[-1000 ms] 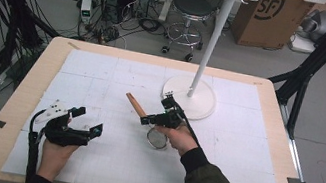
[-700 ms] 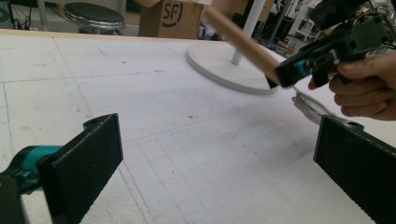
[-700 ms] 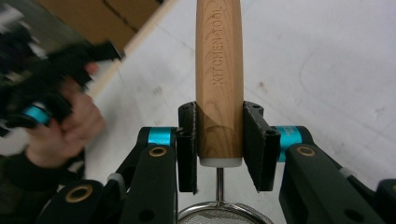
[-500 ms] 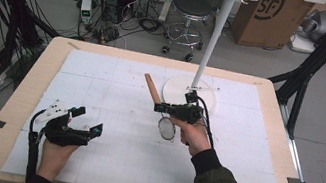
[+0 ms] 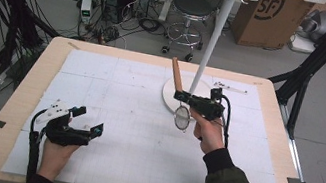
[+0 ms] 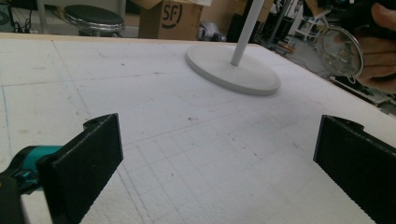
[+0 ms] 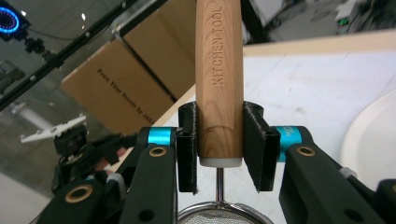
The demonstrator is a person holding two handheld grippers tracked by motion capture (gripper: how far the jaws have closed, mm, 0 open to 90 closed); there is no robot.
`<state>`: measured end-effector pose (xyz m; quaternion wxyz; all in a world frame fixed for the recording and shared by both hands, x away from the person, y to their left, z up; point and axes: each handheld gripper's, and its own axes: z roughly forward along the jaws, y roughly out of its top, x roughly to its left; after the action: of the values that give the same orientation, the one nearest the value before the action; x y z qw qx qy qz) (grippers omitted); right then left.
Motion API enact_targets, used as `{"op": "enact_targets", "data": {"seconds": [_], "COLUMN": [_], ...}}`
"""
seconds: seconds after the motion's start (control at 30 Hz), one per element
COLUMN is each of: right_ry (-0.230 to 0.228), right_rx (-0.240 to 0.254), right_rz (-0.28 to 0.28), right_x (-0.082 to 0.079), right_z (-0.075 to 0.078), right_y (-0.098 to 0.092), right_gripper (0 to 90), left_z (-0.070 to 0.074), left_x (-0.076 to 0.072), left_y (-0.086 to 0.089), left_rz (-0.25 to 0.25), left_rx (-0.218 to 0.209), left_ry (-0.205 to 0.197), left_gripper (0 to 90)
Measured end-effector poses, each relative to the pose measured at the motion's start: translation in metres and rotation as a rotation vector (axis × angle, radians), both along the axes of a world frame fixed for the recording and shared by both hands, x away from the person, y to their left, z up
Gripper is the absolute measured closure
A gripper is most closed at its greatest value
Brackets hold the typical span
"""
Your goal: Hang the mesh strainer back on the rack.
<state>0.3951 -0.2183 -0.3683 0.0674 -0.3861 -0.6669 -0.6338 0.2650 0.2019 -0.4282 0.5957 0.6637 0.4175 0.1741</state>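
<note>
Above the white foam-covered counter (image 5: pixel 116 83), beside the white hook stand (image 5: pixel 212 44), the right tool (image 7: pixel 219 144) is clamping a wooden-handled mesh strainer (image 5: pixel 181 117) (mesh hanging downward). The strainer's hanging weight is possibly risking pivoting or a knock against the pole. The left tool (image 5: pixel 87 121) is gaping empty.

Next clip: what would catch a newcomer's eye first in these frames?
First, the small mesh strainer held up off the table right of centre, its wooden handle stamped KITCHEN TOOL and clamped in the right tongs. Just behind it rises the tall white hook stand on its round base. At the near left, the left tongs sit open with nothing between them.
</note>
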Motion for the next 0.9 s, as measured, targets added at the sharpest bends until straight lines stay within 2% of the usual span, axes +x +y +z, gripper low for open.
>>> {"op": "enact_targets", "data": {"seconds": [0.07,0.23,0.5,0.9], "right_ry": [-0.007,-0.041,-0.102,-0.178], "right_rx": [0.023,0.042,0.131,0.165], "right_rz": [-0.016,-0.040,-0.098,-0.162], "right_x": [-0.001,-0.002,-0.003,-0.003], "right_z": [0.003,0.009,0.018,0.049], "right_y": [-0.005,-0.015,-0.027,-0.040], "right_gripper": [68.9,68.9,68.9,68.9], "left_z": [0.000,0.000,-0.001,-0.001], "left_x": [0.001,0.001,0.001,0.002], "left_y": [-0.001,-0.002,-0.002,-0.002], "left_rz": [-0.002,-0.005,-0.010,-0.010], "left_rx": [0.002,0.002,0.000,-0.008], "left_ry": [-0.002,0.000,0.004,0.007], "left_gripper": [1.9,1.9,1.9,1.9]}}
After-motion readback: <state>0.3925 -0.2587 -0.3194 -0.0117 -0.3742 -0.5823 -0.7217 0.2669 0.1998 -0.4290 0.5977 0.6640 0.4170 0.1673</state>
